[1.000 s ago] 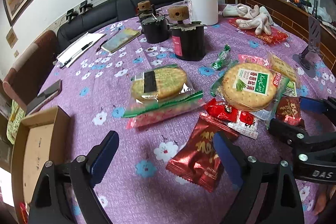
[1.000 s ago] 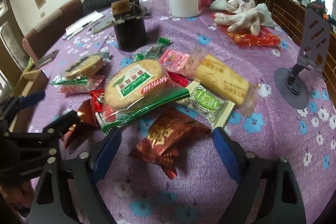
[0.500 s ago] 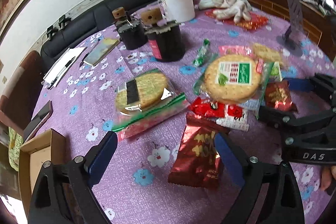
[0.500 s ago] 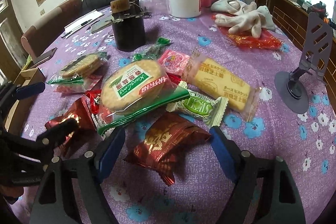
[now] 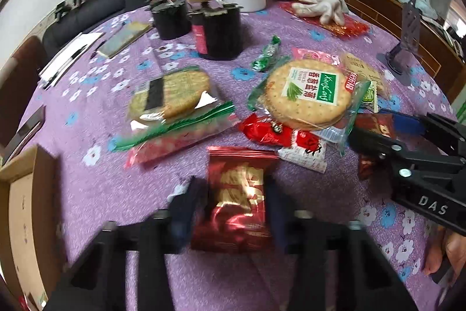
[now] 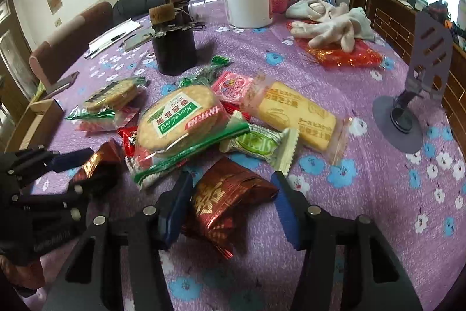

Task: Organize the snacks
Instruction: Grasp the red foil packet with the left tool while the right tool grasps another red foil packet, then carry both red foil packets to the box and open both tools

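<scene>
You are closing your left gripper around one red foil snack packet lying flat on the counter; whether the blurred pads touch it, I cannot tell. Your right gripper is straddling a second dark red packet, fingers apart, while two round cracker packs are lying beyond.

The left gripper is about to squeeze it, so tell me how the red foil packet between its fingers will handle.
The red foil packet looks puffy and crinkled, so it will likely give and crumple rather than stay stiff. Its glossy film may slip between the left gripper fingers. It lies flat, so rolling seems unlikely.
</scene>
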### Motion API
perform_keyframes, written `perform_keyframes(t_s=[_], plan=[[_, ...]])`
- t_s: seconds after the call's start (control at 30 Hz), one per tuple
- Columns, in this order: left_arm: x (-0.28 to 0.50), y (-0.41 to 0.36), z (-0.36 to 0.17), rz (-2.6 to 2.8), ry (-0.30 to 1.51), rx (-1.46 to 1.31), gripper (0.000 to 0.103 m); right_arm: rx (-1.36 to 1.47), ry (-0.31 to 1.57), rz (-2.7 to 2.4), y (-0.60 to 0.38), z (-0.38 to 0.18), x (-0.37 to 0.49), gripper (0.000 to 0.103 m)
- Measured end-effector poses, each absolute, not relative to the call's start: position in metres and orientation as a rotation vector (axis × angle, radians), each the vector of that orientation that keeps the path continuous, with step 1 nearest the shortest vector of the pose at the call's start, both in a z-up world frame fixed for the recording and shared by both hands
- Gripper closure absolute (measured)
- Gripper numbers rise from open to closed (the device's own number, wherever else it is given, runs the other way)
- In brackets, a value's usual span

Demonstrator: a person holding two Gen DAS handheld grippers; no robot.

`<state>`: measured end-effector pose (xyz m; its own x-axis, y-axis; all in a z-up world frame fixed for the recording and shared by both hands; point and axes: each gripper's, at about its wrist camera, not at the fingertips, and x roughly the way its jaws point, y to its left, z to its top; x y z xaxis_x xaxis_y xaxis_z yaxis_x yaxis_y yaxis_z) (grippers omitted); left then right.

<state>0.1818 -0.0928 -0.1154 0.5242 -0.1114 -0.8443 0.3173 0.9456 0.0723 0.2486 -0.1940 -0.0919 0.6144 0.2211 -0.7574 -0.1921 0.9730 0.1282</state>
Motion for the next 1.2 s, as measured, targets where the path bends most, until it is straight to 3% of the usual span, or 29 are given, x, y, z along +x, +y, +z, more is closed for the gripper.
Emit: perform_keyframes(t_s=[0.17, 0.67, 1.2], plan=[[0.165, -0.081, -0.113, -0.214, 0.963, 0.194, 0.071, 0.047, 0.846, 0.260, -0.197, -0.085, 0.232, 0.050], [0.113, 0.000, -0.079, -0.122, 0.878, -0.096, 0.073, 0.070, 0.738, 0.386, -0.172, -0.036, 0.184, 0.050], [0.059, 0.147, -0.050, 0.175, 0.790, -0.207, 0.073, 0.021, 0.723, 0.833, 0.010, -0.014, 0.156, 0.050]])
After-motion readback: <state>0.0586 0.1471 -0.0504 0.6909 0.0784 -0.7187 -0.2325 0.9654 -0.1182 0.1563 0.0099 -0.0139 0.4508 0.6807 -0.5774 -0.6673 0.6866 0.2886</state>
